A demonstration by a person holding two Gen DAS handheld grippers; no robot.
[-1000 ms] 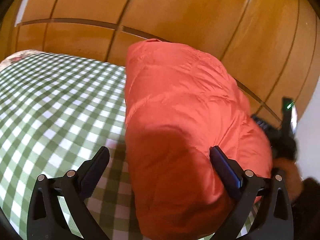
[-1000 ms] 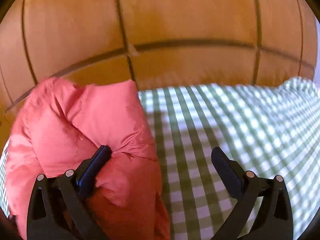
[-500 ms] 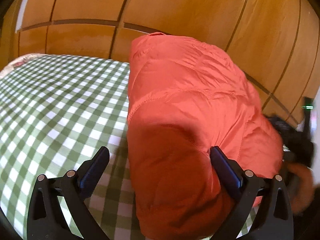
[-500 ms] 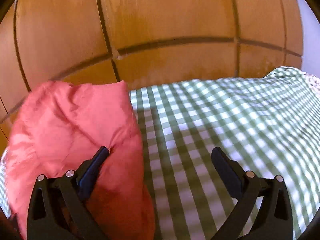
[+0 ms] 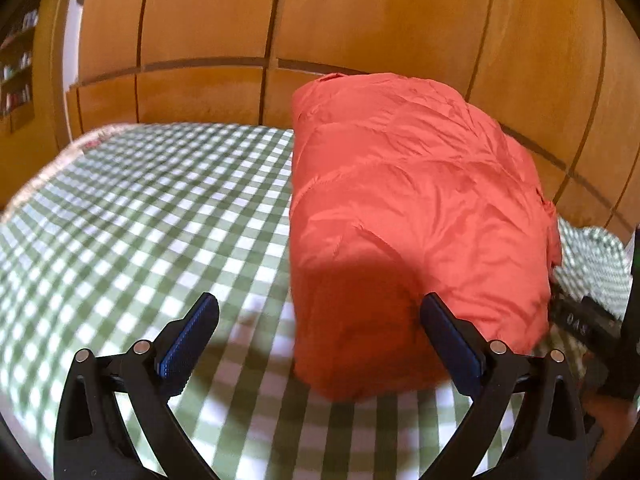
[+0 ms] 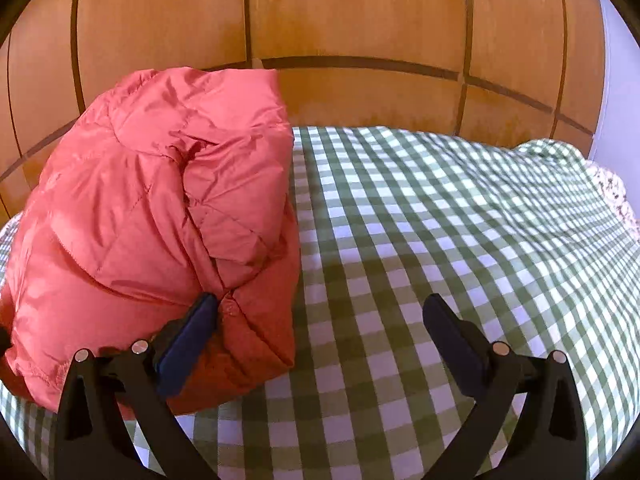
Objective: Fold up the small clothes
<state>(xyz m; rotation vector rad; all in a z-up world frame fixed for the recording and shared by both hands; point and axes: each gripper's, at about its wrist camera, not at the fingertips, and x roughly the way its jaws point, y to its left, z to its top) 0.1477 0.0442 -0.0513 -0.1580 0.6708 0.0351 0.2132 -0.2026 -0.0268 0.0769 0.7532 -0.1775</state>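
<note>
A folded, puffy orange-red quilted jacket (image 5: 412, 216) lies in a thick bundle on the green-and-white checked bedspread (image 5: 140, 220). My left gripper (image 5: 320, 332) is open, its right finger beside the bundle's near end, holding nothing. In the right wrist view the jacket (image 6: 152, 208) lies to the left. My right gripper (image 6: 320, 332) is open, its left fingertip (image 6: 196, 328) against the jacket's near edge and its right finger over bare bedspread (image 6: 440, 220).
Wooden wardrobe panels (image 5: 360, 20) stand right behind the bed (image 6: 360, 20). The other gripper's black body (image 5: 592, 320) shows at the right edge of the left wrist view. A doorway with shelves (image 5: 20, 60) is at far left.
Both grippers have drawn back and up from the jacket. The bundle now lies lower and farther away on the bedspread. Both stay open.
</note>
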